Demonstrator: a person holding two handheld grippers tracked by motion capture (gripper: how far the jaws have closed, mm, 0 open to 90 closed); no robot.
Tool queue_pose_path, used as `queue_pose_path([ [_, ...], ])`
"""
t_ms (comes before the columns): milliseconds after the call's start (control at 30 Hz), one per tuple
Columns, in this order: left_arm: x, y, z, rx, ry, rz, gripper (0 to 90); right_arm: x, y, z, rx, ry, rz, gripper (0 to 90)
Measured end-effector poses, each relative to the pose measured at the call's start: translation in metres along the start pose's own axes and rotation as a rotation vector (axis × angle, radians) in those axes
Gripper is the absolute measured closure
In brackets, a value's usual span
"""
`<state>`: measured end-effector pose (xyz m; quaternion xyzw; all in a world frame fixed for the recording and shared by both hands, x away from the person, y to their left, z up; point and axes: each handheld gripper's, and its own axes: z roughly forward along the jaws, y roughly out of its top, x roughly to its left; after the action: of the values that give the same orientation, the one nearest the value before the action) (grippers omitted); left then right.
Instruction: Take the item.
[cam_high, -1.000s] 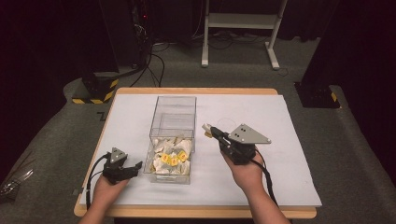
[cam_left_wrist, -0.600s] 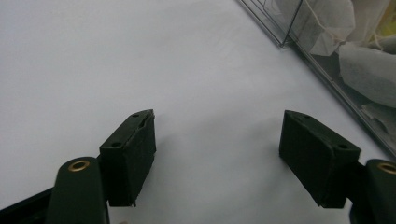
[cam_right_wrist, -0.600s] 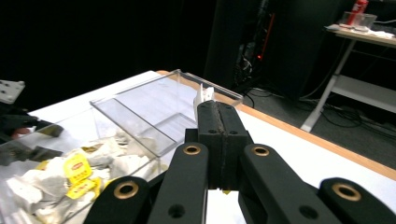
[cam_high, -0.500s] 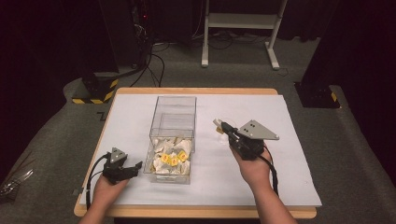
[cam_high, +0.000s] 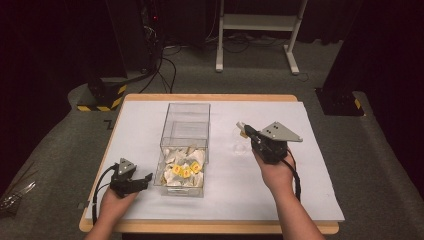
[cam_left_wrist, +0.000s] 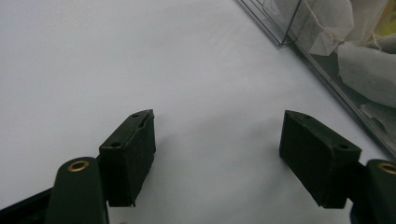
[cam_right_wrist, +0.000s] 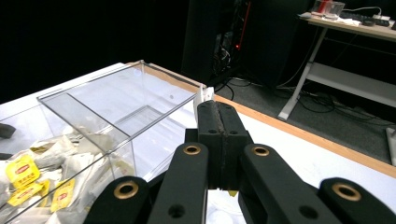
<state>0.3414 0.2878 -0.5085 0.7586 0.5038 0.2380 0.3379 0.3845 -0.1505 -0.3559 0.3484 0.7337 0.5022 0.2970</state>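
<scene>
High view first: holding the left hand-held gripper (cam_high: 146, 177) low over the near left part of the white bench (cam_high: 325, 200), just beside the near end of the clear box (cam_high: 185, 107), and pointing it toward that box. Keeping its jaws wide apart, with bare bench between them in the left gripper view (cam_left_wrist: 217, 149) and the box wall off to the right. Raising the right hand-held gripper (cam_high: 243, 131) above the bench to the right of the box, level with its far, empty compartment and apart from it. Pressing those jaws together on a tea bag (cam_high: 242, 126), letting a white bit poke out past the tips in the right gripper view (cam_right_wrist: 204, 95) and a yellow scrap peek out beneath. Leaving the pile of tea bags (cam_high: 182, 167), white with yellow tags, lying in the near compartment.
</scene>
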Motion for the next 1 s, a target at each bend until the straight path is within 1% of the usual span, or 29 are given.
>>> queue_pose_path([
  [400, 0.000, 0.000, 0.000, 0.002, -0.004, -0.002, 26.9, -0.010, -0.005, 0.017, 0.046, -0.026, 0.012, 90.0],
  [633, 0.000, 0.000, 0.000, 0.002, -0.006, -0.002, 26.5, -0.012, -0.009, 0.026, 0.068, -0.028, 0.016, 90.0],
  [867, 0.000, 0.000, 0.000, 0.002, -0.008, -0.001, 26.3, -0.017, -0.019, 0.034, 0.096, -0.033, 0.032, 90.0],
  [1000, 0.000, 0.000, 0.000, 0.002, -0.009, -0.001, 26.4, -0.020, -0.027, 0.040, 0.121, -0.036, 0.052, 90.0],
])
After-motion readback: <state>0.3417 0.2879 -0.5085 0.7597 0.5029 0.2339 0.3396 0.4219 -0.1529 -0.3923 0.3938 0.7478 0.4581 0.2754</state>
